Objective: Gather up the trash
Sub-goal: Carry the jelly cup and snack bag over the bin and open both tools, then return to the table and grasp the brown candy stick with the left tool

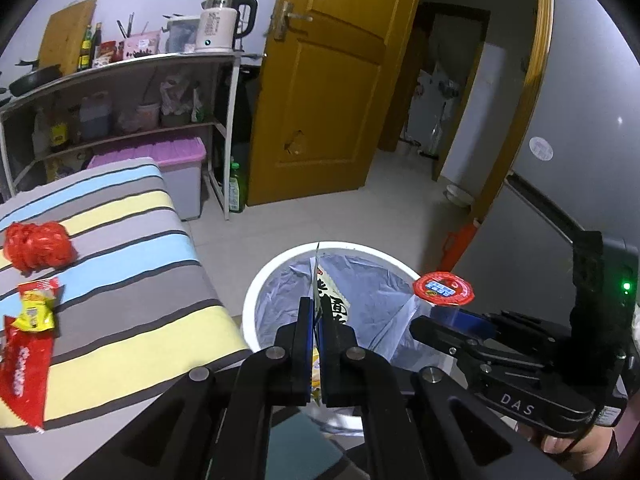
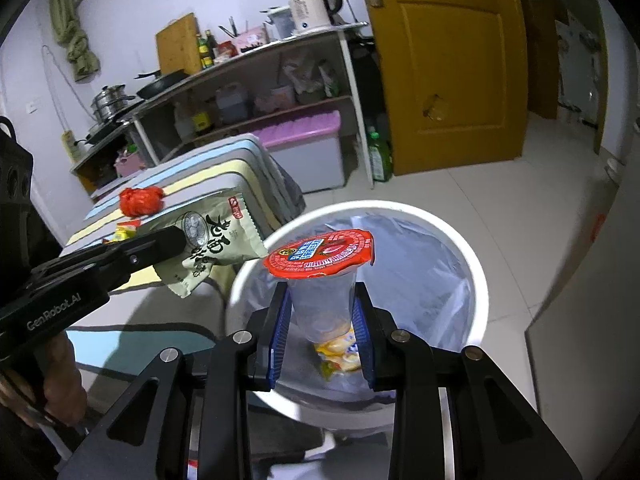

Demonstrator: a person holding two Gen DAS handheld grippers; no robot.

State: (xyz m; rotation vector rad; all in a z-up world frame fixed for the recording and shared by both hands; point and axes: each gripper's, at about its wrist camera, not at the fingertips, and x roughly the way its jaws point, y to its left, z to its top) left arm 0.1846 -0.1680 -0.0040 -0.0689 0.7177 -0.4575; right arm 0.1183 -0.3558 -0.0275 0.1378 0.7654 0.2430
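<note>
both wrist cameras look forward and down along their own fingers, close above the bin (image 1: 256, 292) (image 2: 476, 276). each catches the other gripper at its edge. both share the striped bed (image 1: 132, 248) (image 2: 240, 160), shelf (image 1: 120, 64) (image 2: 256, 52) and door (image 1: 332, 92) (image 2: 452, 68).
</note>
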